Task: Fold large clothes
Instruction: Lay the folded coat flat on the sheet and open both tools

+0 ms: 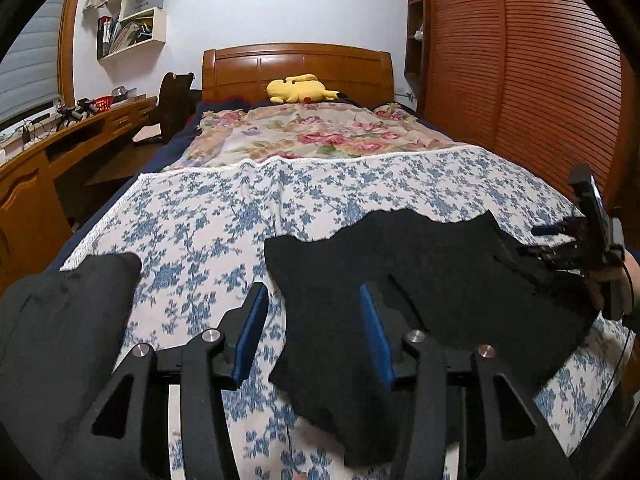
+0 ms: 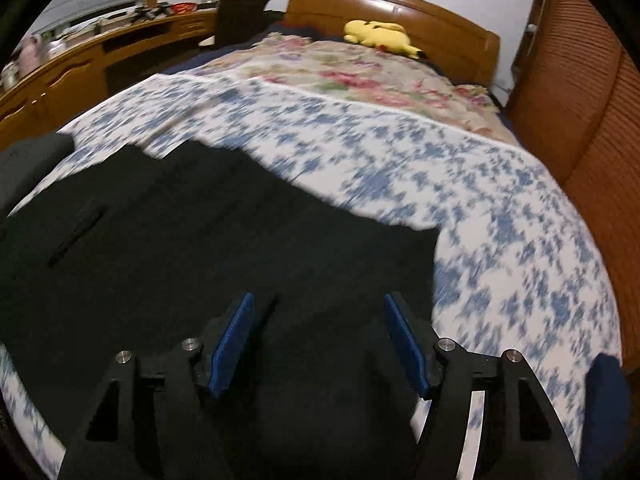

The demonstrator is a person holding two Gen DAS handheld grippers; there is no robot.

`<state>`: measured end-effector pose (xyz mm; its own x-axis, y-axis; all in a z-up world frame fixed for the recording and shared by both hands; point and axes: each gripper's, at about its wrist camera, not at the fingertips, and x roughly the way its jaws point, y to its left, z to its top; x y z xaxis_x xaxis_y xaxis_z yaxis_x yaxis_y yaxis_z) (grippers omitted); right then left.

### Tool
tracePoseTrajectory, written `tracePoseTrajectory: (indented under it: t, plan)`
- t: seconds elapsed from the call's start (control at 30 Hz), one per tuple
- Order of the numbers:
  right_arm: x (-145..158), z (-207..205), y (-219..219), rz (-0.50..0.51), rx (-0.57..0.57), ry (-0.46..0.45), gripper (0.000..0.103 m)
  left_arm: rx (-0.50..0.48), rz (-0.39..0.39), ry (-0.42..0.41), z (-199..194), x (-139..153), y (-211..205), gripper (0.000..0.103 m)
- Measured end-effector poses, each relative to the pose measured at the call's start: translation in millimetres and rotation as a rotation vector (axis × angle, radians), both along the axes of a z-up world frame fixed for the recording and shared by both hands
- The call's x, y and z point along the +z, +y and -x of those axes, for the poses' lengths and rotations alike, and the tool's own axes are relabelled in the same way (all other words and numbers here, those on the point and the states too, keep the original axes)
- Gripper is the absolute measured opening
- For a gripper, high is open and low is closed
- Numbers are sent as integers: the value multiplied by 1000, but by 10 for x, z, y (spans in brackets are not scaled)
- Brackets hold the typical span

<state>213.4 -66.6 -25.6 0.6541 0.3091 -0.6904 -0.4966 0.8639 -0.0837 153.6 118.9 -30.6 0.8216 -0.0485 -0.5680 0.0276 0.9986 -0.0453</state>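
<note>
Black garment [image 1: 420,280] edge between parted gripper [image 1: 314,300]

Black garment [image 1: 420,280], frame centre: matt, slightly napped cloth. Bedspread [image 1: 200,232]: printed woven cloth. Headboard [image 1: 296,64], upper centre: glossy varnished wood; plush toy [image 1: 298,89]: soft pile.

Bed [image 1: 200,220]: garment [image 1: 400,280] spread at near end, folded cloth [image 1: 60,312] to its left; plush toy [image 1: 298,89] at far end before headboard [image 1: 296,64]. Table [image 1: 80,132] left, wardrobe [image 1: 520,80] right.
</note>
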Motion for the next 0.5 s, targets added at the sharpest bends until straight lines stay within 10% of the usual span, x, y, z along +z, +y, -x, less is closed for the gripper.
tracePoseTrajectory:
  t: [0.5]
  plan:
    - [-64, 986, -692, -81, -17, 52, 58, -55, 21, 16, 282, -141, -159, 49]
